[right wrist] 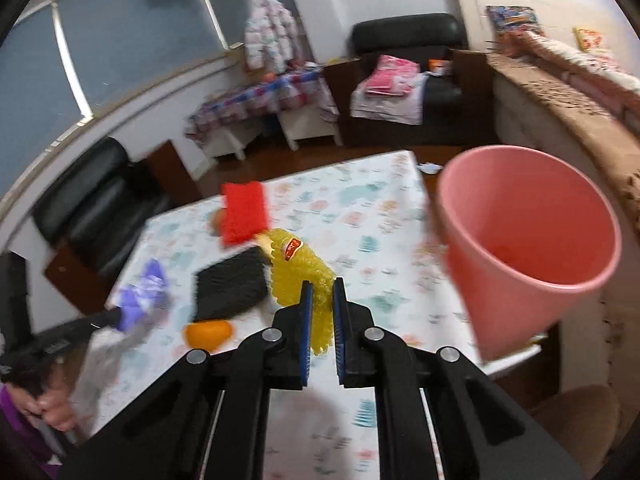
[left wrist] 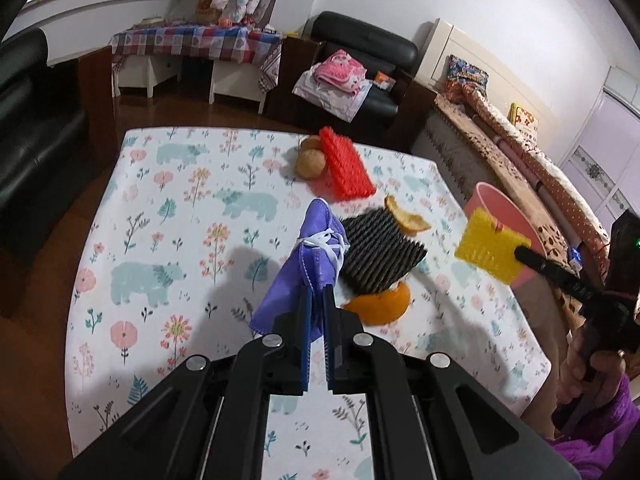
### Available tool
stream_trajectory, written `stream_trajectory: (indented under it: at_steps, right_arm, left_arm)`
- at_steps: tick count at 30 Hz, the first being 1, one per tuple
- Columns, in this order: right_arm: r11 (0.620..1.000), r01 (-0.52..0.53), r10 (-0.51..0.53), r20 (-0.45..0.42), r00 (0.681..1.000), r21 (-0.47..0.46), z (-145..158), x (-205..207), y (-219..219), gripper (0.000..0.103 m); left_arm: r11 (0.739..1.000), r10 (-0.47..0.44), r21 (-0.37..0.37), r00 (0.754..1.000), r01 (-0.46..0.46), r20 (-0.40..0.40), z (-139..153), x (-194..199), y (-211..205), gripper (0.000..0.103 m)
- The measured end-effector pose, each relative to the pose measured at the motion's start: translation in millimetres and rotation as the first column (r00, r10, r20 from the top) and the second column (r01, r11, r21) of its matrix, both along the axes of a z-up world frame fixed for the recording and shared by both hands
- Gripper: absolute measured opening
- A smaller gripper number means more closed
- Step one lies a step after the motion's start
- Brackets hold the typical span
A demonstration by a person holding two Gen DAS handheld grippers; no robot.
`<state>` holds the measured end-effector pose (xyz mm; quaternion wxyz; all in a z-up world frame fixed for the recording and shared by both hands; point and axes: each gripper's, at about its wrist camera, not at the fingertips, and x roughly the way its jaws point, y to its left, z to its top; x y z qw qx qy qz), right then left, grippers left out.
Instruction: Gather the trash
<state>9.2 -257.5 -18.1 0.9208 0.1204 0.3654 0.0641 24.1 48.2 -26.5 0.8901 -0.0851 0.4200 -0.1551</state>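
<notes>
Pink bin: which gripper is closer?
Right. The right gripper, shut on yellow foam netting, is beside the pink bin; the left gripper, holding a purple mask, is farther off across the table.

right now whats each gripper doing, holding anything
left gripper: closed on the purple face mask, lifted off the table.
right gripper: closed on the yellow foam net.
</notes>
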Motion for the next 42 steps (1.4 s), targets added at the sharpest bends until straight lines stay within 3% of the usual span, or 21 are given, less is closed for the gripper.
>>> stream_trajectory:
  at_steps: [4,8,12,19,22,24,27,31,32,34,36,37,42]
  right_arm:
    - [0.998,-0.059,0.058,-0.098,0.994,-0.01,-18,3,3,0.01]
    - [0.987,-0.153,0.158,-0.186,0.97,0.037,-31,6,11,0.013]
    - [0.98,-0.187,0.197,-0.202,0.959,0.07,-33,2,11,0.038]
    - [0.984,-0.175,0.168,-0.163,0.972,-0.027,-26,-9,9,0.039]
    - [0.963,-0.267,0.259,-0.138,0.956,-0.038,-21,-10,22,0.039]
    - [0.936,-0.339,0.326,-0.134,0.936,-0.094,-21,-11,38,0.039]
    - [0.911,-0.376,0.352,-0.156,0.923,-0.17,-28,-7,52,0.039]
    - [0.904,-0.364,0.323,-0.2,0.925,-0.222,-39,6,57,0.039]
    - [0.905,-0.362,0.32,-0.204,0.925,-0.225,-41,7,57,0.039]
    - [0.908,-0.352,0.31,-0.2,0.929,-0.229,-44,8,55,0.018]
    - [0.919,-0.344,0.308,-0.195,0.931,-0.191,-43,10,50,0.012]
    - [0.928,-0.337,0.307,-0.185,0.934,-0.161,-42,9,46,0.002]
    - [0.957,-0.287,0.279,-0.139,0.95,-0.042,-32,5,29,0.001]
  left_arm:
    - [1.0,-0.006,-0.007,1.0,0.006,0.01,6,2,-5,0.004]
    - [1.0,-0.018,-0.007,1.0,0.018,0.01,7,4,-10,0.004]
    - [1.0,-0.026,-0.008,1.0,0.026,0.007,6,5,-13,0.004]
    - [1.0,-0.025,-0.012,1.0,0.025,0.012,7,6,-13,0.004]
    - [1.0,-0.025,-0.011,1.0,0.025,0.011,7,6,-12,0.004]
    - [1.0,-0.025,-0.011,1.0,0.025,0.012,7,6,-12,0.005]
    - [1.0,-0.024,-0.011,1.0,0.025,0.014,8,4,-12,0.004]
    - [1.0,-0.027,-0.008,1.0,0.027,0.013,8,3,-12,0.004]
    - [1.0,-0.027,-0.005,1.0,0.027,0.014,8,3,-12,0.004]
    - [1.0,-0.028,-0.006,0.999,0.028,0.015,9,2,-12,0.004]
    - [1.0,-0.027,-0.006,0.999,0.027,0.017,10,1,-13,0.004]
    - [1.0,-0.028,-0.006,0.999,0.028,0.018,10,1,-12,0.004]
    - [0.999,-0.041,-0.003,0.999,0.041,0.026,15,1,-19,0.004]
